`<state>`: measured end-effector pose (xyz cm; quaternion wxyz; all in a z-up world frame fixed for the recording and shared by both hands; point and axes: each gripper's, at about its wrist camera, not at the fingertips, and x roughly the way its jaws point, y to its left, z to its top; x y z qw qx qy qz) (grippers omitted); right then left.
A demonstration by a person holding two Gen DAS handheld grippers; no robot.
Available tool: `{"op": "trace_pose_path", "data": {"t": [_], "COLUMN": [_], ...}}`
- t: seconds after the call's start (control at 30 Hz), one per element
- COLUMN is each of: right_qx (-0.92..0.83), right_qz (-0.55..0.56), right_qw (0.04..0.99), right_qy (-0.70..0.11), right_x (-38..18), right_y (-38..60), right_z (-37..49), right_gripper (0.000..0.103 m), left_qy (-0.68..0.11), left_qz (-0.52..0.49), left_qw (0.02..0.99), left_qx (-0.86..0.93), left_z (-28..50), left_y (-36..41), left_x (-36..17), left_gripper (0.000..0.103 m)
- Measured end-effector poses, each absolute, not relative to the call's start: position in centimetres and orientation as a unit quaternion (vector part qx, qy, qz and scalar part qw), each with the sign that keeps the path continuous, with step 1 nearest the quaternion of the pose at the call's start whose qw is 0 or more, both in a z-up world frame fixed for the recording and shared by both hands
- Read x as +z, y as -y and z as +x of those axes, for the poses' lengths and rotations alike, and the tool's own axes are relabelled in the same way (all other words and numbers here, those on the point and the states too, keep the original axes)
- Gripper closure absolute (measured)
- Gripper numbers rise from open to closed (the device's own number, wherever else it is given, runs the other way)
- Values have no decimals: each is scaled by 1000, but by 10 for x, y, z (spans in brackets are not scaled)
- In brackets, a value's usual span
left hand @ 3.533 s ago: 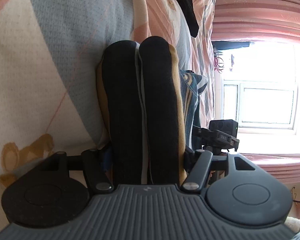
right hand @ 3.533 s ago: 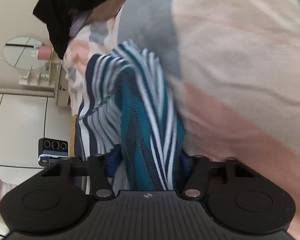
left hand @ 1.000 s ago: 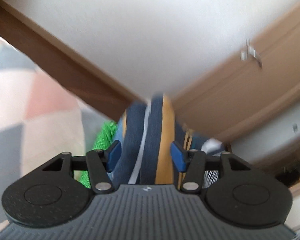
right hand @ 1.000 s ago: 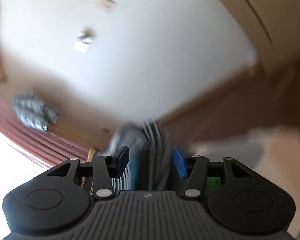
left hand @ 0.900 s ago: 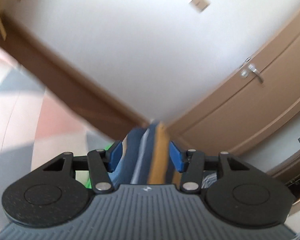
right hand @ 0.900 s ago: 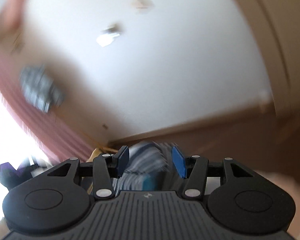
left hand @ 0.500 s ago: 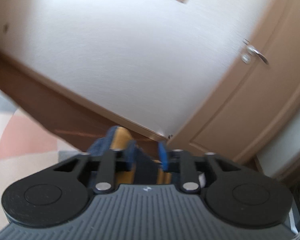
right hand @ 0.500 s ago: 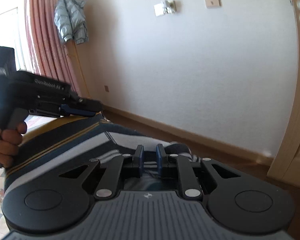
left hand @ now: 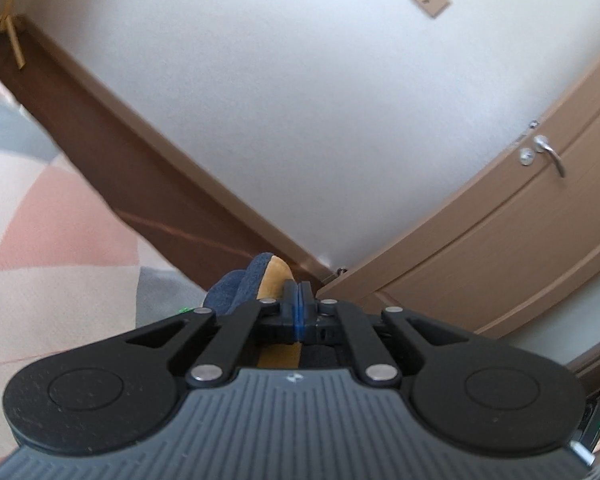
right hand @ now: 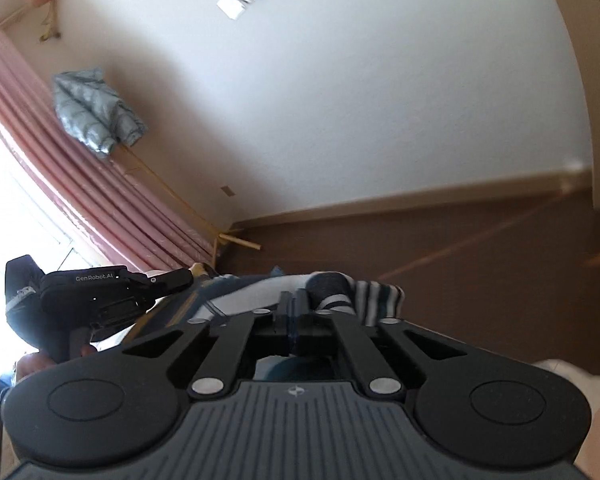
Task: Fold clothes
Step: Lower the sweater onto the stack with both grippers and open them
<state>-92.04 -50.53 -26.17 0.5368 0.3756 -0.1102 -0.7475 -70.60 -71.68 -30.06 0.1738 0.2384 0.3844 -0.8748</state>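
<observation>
Both grippers have swung up off the bed, jaws now pinched tight. Left gripper (left hand: 298, 300) and right gripper (right hand: 293, 304) each clamp an edge of the sweater (right hand: 260, 288), stretched between them. Soft, floppy knit; grip at corners.

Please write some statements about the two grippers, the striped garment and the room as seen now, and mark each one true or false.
1. The left gripper has its jaws closed. True; whether cloth is pinched between them cannot be seen, though a navy and mustard fold of the striped garment lies beside them.
2. The right gripper is wide open. False: its jaws are closed, with the garment bunched around the tips.
3. A door handle shows in the left wrist view. True.
4. A grey puffer jacket lies on the floor. False: it hangs high beside the pink curtain.
5. The right wrist view shows the other gripper at the left. True.
</observation>
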Motion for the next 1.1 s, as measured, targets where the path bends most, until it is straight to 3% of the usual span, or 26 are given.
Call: {"op": "trace_pose_path", "data": {"t": [0.07, 0.2, 0.47, 0.57, 0.63, 0.7, 0.9, 1.1], "right_qx": [-754, -751, -756, -754, -760, -765, -786, -799], "right_qz": [342, 313, 291, 291, 276, 274, 304, 307], "right_qw": [553, 575, 585, 586, 586, 582, 537, 516], "right_qy": [95, 85, -28, -59, -55, -45, -45, -35], "right_x": [-245, -222, -242, -249, -236, -225, -216, -214], "right_y": [487, 448, 405, 408, 403, 393, 366, 326], "right_z": [-906, -866, -794, -792, -791, -789, -767, -728], "right_gripper": [79, 65, 65, 65, 65, 61, 44, 42], "left_qy": [-364, -310, -281, -287, -293, -275, -221, -171], "left_qz": [232, 246, 279, 287, 274, 275, 334, 383], "left_qw": [177, 210, 267, 294, 300, 314, 351, 379], "left_qx": [-884, -894, -879, -865, -866, -866, -846, -825], "left_z": [-692, -656, -599, -598, -594, -592, -588, -572], "left_y": [709, 678, 600, 596, 589, 574, 515, 444], "left_x": [-284, -255, -264, -275, -263, -248, -220, -215], "left_gripper": [80, 80, 77, 89, 82, 67, 55, 50]}}
